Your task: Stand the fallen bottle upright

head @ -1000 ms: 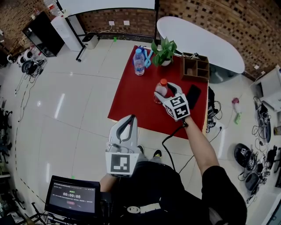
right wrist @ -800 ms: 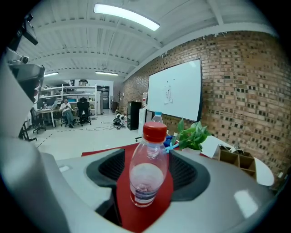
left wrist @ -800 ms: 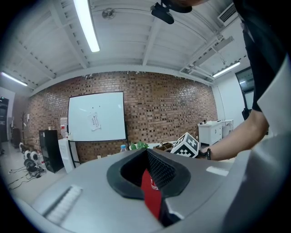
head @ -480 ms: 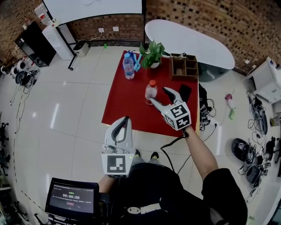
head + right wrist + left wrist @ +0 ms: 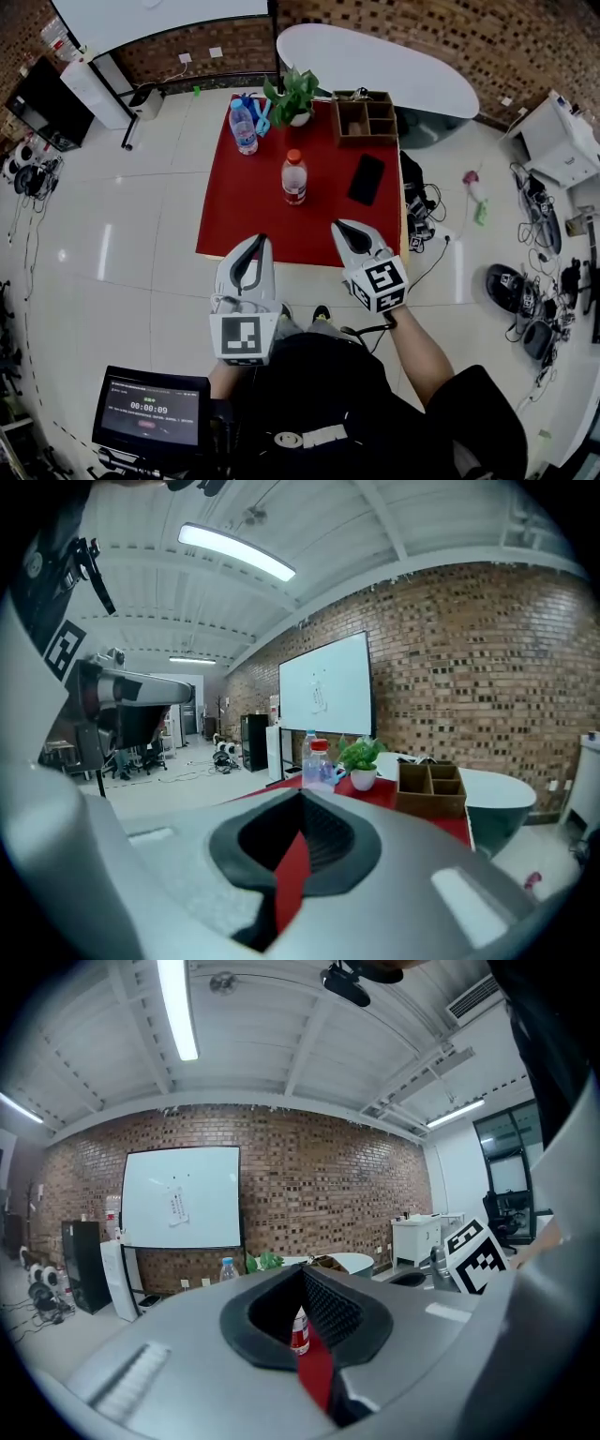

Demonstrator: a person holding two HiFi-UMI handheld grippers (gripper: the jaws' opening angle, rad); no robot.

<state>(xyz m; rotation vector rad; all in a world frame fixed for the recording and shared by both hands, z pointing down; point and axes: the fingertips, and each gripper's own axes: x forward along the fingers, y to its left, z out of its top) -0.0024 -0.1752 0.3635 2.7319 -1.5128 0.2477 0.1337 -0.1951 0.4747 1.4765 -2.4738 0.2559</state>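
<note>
The red-capped bottle point(image 5: 293, 177) stands upright on its own in the middle of the red table point(image 5: 230, 211). It shows through the slit of the left gripper view point(image 5: 299, 1328) and in the right gripper view point(image 5: 321, 760). My right gripper point(image 5: 348, 232) is shut and empty, near the table's front edge, well back from the bottle. My left gripper point(image 5: 257, 246) hangs beside it at the same edge, also shut with nothing in it. Both point toward the table.
At the far end stand a blue-capped bottle point(image 5: 243, 126), a potted plant point(image 5: 290, 95) and a wooden organizer point(image 5: 366, 117). A black phone point(image 5: 366, 178) lies right of the red-capped bottle. A white oval table point(image 5: 375, 66) stands behind. Cables and gear litter the floor at right.
The right gripper was open around the standing bottle; it has since drawn back to the table's front edge and shut. The bottle stays upright alone. The left gripper shifted slightly.
</note>
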